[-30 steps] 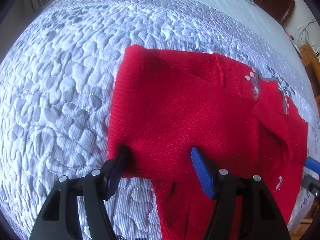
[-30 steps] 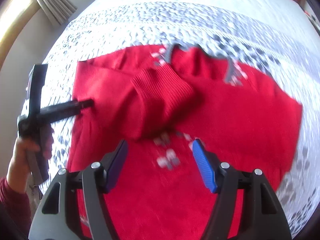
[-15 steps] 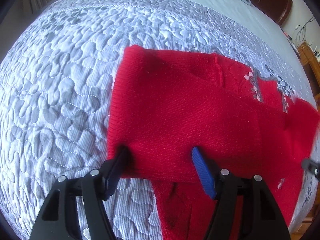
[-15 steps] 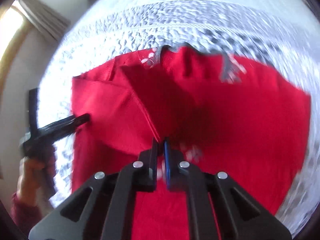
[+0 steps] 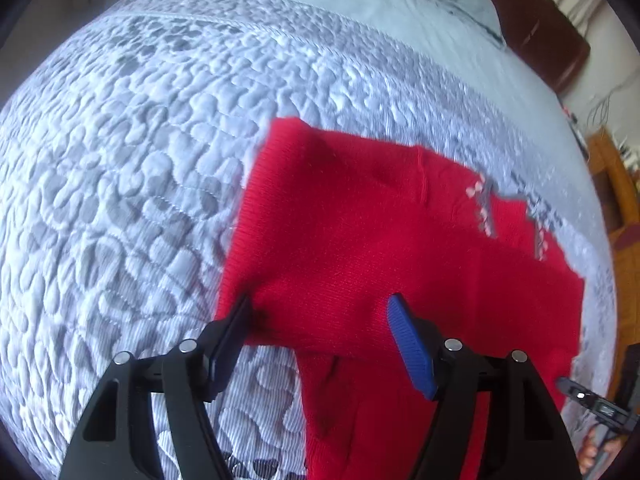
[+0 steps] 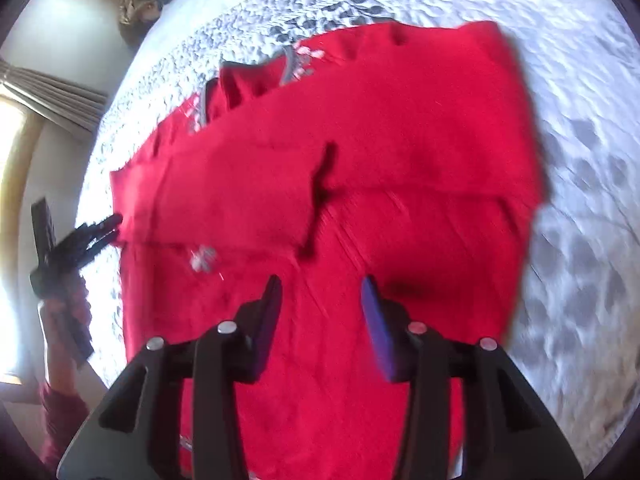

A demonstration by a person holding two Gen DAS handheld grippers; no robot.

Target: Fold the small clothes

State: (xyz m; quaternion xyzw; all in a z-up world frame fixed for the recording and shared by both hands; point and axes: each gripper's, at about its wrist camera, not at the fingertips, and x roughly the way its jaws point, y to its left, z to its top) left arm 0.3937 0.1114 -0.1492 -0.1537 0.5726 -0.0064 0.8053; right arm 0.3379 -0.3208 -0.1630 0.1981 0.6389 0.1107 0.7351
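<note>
Left wrist view shows the left gripper (image 5: 320, 322) with its jaws spread wide, its fingertips resting at the near edge of a folded band of the red sweater (image 5: 380, 248) — nothing is pinched between them. The sweater lies on a grey-and-white quilted bedspread (image 5: 120, 160), with one sleeve folded across the body and a grey-trimmed collar (image 5: 486, 208) at the far right. A brown headboard (image 5: 544, 28) stands beyond the bed.

Right wrist view has the right gripper (image 6: 322, 306) hovering just above the sweater's lower body, jaws parted and empty. A dark crease (image 6: 320, 184) marks the end of the folded sleeve. At the left edge of this view the left gripper (image 6: 100, 228) meets the sweater's side — held by a hand (image 6: 64, 312) in a red cuff. Curtains (image 6: 48, 100) hang at the far left.
</note>
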